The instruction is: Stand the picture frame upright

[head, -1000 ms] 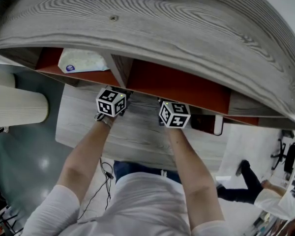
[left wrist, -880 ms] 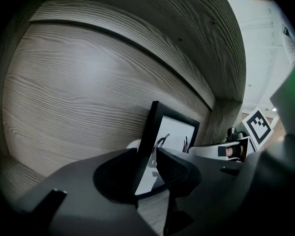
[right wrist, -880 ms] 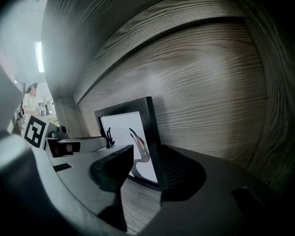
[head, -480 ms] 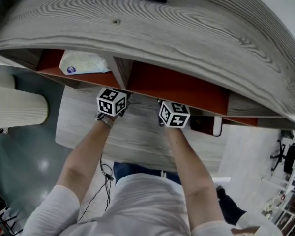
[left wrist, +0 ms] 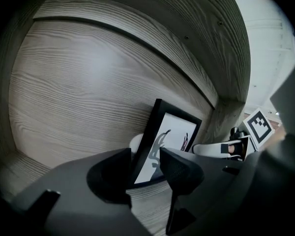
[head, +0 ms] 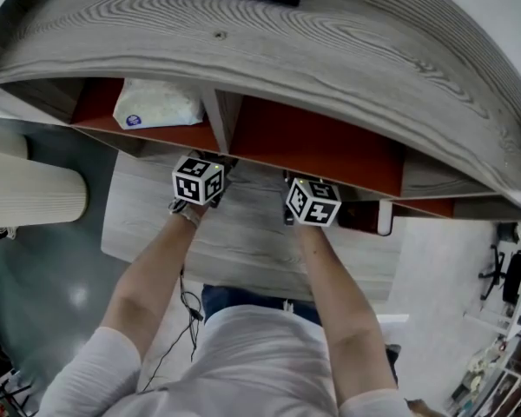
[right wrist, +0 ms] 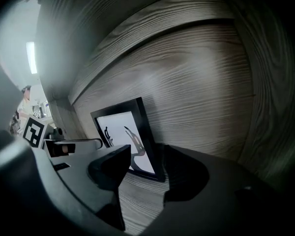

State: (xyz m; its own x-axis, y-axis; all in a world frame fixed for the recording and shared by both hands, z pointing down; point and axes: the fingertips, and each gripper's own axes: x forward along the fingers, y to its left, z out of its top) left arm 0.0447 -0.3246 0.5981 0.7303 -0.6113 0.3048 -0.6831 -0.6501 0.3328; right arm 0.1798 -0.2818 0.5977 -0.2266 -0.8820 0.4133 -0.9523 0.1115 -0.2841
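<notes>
The picture frame [left wrist: 168, 137] stands upright, tilted slightly back against the grey, finely grained wooden back wall [left wrist: 88, 92] of a shelf compartment. Its foot rests on the same streaked wood. It is a thin, matte black rectangular moulding around a smooth white print with a dark curving figure.

The left gripper [left wrist: 146, 159] has its blunt, dark moulded jaws apart. They have just been opening, and the frame's lower corner sits in the gap at 6 o'clock with neither pad pressing on it. The right gripper [right wrist: 147, 160] has also just spread its jaws. The frame's opposite lower corner stands between them, clear of both pads.

In the head view both forearms reach under the curved, wood-grain shelf top [head: 347, 59] into a red-brown lined compartment. Only the chequered marker cubes show, at centre. In the neighbouring compartment at 11 o'clock lies a soft, crinkled white packet [head: 161, 105].
</notes>
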